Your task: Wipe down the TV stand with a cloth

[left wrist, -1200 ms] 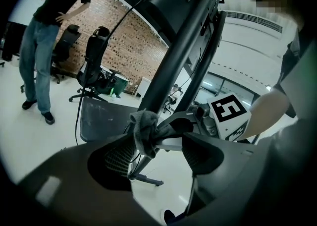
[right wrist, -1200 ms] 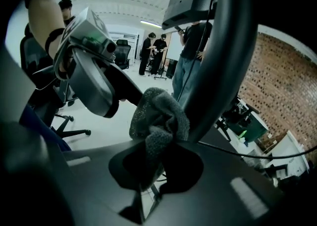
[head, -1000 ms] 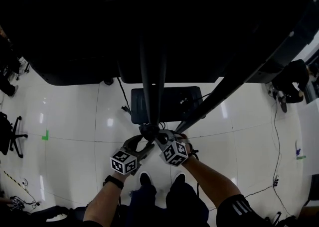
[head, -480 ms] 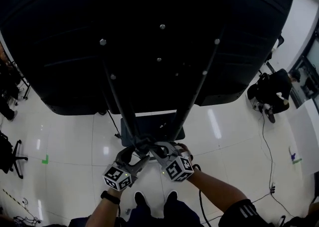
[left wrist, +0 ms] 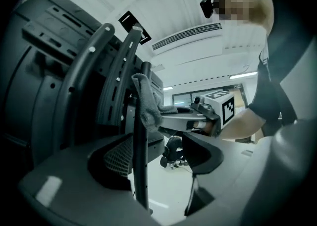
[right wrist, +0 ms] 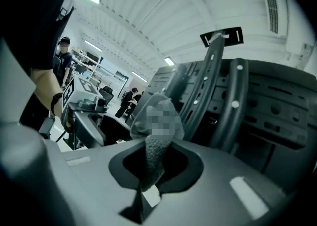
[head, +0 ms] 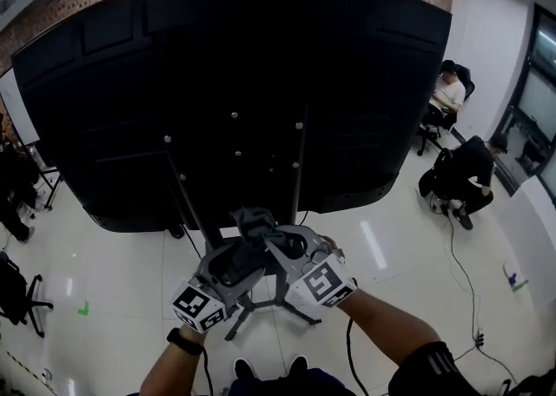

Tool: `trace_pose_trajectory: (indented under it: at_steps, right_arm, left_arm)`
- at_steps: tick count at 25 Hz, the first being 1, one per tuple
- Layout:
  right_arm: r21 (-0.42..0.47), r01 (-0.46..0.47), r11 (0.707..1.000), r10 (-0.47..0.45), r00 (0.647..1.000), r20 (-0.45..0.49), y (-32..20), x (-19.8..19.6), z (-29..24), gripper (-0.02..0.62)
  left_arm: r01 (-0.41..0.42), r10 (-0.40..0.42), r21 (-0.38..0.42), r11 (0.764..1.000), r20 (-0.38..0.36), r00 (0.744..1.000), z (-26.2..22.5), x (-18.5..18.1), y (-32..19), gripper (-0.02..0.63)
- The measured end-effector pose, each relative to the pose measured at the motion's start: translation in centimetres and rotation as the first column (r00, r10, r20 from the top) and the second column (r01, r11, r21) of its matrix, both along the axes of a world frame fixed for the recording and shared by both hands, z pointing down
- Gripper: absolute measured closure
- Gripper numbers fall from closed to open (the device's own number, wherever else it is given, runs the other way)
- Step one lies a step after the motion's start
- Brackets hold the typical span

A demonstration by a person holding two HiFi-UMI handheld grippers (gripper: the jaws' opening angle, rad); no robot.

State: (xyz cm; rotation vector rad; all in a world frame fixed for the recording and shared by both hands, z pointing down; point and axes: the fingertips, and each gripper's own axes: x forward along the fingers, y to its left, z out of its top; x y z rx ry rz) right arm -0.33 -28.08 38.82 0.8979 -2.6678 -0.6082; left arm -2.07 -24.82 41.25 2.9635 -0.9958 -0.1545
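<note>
Grey cloth sits bunched at the tip of my right gripper in the head view, low in the middle, against the stand. My left gripper is just beside it on the left, its tips touching or nearly touching the cloth. Both point away from me at the black back of the TV, which fills the far half of the view. The stand's two thin bars run up the TV's back, and its feet rest on the glossy white floor near me. Two people are far off to the right.

From the left gripper view, the left gripper has its fingers spread wide. A dark pole of the stand rises between them, closer to the left finger; I cannot tell whether it touches. The cloth drapes against this pole higher up, held there by the right gripper reaching in from the right.

From the right gripper view, the right gripper has its fingers pinching the cloth, which bulges beyond them towards the stand's curved bars. The left gripper shows at the left.
</note>
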Motion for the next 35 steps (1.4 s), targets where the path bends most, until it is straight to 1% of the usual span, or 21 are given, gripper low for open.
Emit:
trace_pose_trajectory:
  at_steps: [3, 5, 8, 11, 15, 18, 21, 24, 27, 31, 35]
  right_arm:
    - [0.029, 0.006, 1.000, -0.008, 0.999, 0.049, -0.3, 1.5, -5.1, 0.566]
    - [0.068, -0.001, 0.998, -0.003, 0.999, 0.055, -0.5, 2.7, -8.3, 0.566]
    - [0.118, -0.018, 0.993, 0.012, 0.999, 0.049, -1.7, 4.6, -12.4, 0.566]
    - [0.153, -0.034, 0.988, 0.026, 0.998, 0.056, -3.1, 6.1, -16.1, 0.566]
    - [0.210, -0.052, 0.976, 0.045, 0.998, 0.038, -4.6, 7.4, -20.3, 0.566]
    - [0.250, -0.059, 0.966, 0.061, 0.998, 0.002, -5.8, 7.8, -22.8, 0.566]
    - [0.268, -0.067, 0.961, 0.084, 0.995, -0.052, -7.3, 7.8, -24.1, 0.566]
    - [0.253, -0.065, 0.965, 0.093, 0.991, -0.098, -8.2, 7.7, -24.4, 0.566]
    - [0.267, -0.049, 0.962, 0.093, 0.984, -0.152, -8.3, 7.6, -24.4, 0.566]
    - [0.283, -0.040, 0.958, 0.105, 0.971, -0.216, -8.4, 7.5, -22.9, 0.566]
    - [0.249, -0.054, 0.967, 0.114, 0.966, -0.232, -9.1, 8.2, -20.4, 0.568]
  left_arm:
    - [-0.028, 0.026, 0.072, 0.997, 0.029, 0.999, -3.2, 1.3, 0.2, 0.273]
    - [-0.028, 0.026, 0.082, 0.996, 0.029, 0.999, -5.4, 2.1, -0.1, 0.273]
    - [-0.033, 0.032, 0.089, 0.996, 0.010, 0.999, -8.5, 3.4, -0.9, 0.273]
    - [-0.052, 0.049, 0.129, 0.990, 0.028, 0.998, -11.7, 5.1, -1.4, 0.275]
    - [-0.066, 0.056, 0.193, 0.979, 0.058, 0.997, -15.3, 7.0, -1.8, 0.275]
    - [-0.071, 0.064, 0.207, 0.976, 0.042, 0.997, -17.7, 7.8, -2.4, 0.275]
    - [-0.060, 0.058, 0.206, 0.977, 0.017, 0.998, -19.0, 7.9, -3.3, 0.278]
    - [-0.044, 0.039, 0.201, 0.979, 0.027, 0.999, -18.6, 7.8, -4.2, 0.278]
    - [-0.038, 0.033, 0.189, 0.981, 0.030, 0.999, -18.4, 7.8, -4.6, 0.278]
    - [-0.032, 0.029, 0.168, 0.985, 0.019, 0.999, -17.7, 7.7, -5.0, 0.278]
    - [-0.036, 0.034, 0.145, 0.989, 0.018, 0.999, -15.8, 7.8, -5.7, 0.278]
